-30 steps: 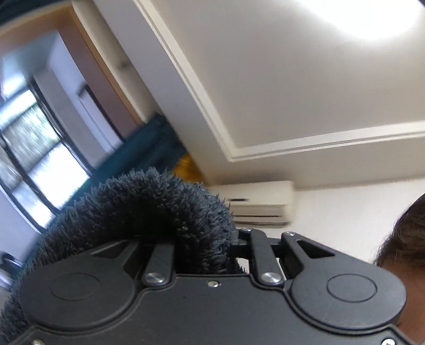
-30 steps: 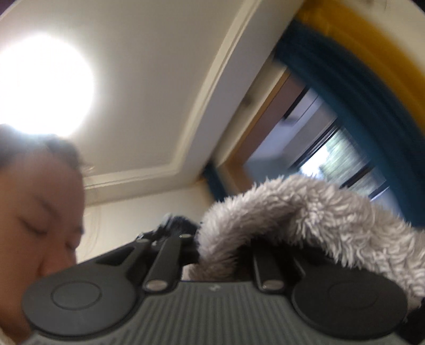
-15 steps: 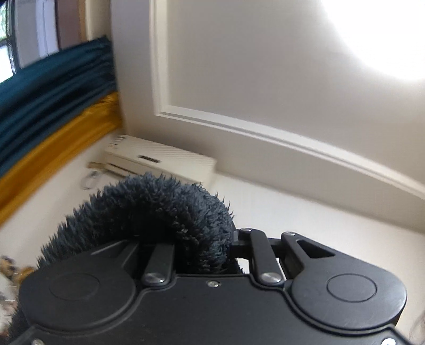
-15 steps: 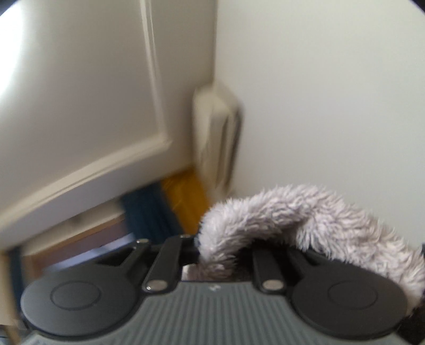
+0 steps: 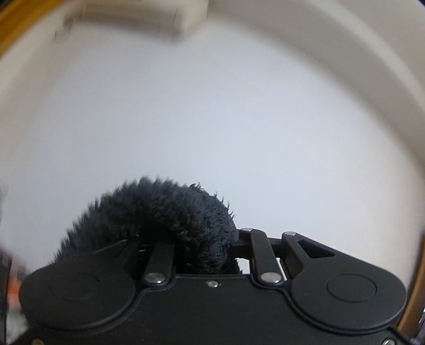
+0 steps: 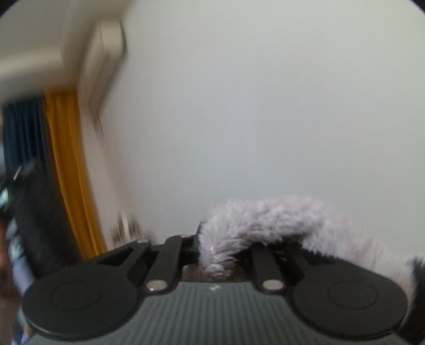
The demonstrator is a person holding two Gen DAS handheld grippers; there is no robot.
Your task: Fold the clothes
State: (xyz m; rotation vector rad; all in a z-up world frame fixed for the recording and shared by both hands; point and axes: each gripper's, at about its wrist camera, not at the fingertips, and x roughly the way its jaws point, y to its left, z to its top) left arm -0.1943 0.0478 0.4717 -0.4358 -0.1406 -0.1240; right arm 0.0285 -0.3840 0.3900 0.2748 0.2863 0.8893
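The left gripper [image 5: 212, 254] has its jaws closed on a dark fluffy cloth [image 5: 164, 212], the right gripper [image 6: 220, 254] on its pale fluffy side [image 6: 265, 220]. The cloth seems soft and light; hold its edges. Behind, at 11 o'clock, an air conditioner [image 5: 143, 16].

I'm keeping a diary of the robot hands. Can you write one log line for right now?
left gripper: shut on dark fluffy cloth | right gripper: shut on pale fluffy cloth | both face a white wall | fold: not visible
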